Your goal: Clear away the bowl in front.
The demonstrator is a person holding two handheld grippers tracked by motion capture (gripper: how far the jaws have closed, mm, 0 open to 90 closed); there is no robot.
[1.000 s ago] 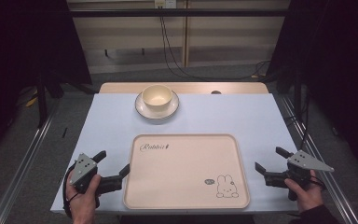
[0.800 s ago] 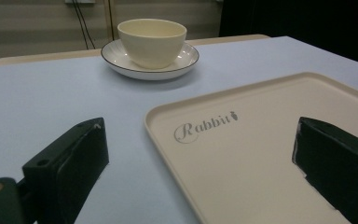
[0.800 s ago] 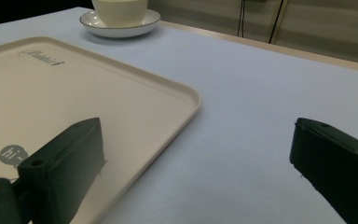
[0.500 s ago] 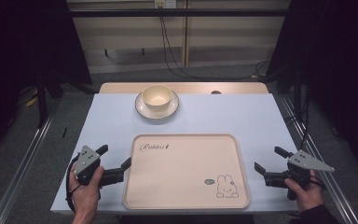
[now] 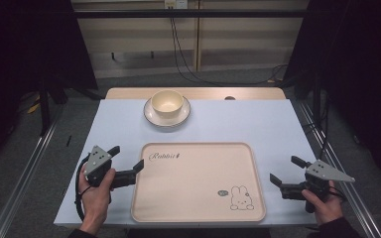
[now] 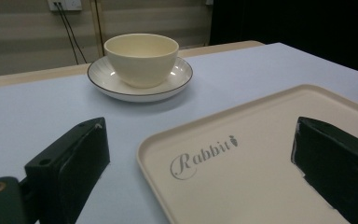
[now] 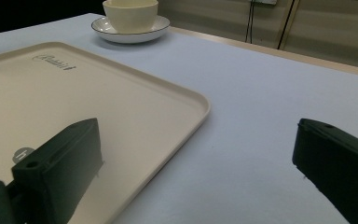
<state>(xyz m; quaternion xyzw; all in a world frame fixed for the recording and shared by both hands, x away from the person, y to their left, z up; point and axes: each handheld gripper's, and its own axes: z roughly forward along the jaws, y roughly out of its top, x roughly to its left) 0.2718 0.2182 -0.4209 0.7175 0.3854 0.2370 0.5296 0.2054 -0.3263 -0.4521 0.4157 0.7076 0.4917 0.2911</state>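
progress: just starting — nothing gripped | left tool (image 5: 127, 162) jaws apart at tray (image 5: 198, 208) near-left edge | right tool (image 5: 287, 171) jaws apart, empty | bowl (image 5: 166, 102) on saucer (image 5: 151, 116) far — untouched

From the left gripper (image 5: 127, 163), whose jaws stand apart over the tray's (image 5: 198, 218) near-left corner, bare table runs toward one o'clock up to the bowl (image 5: 166, 102) on its saucer (image 5: 151, 116), the lone obstacle there.
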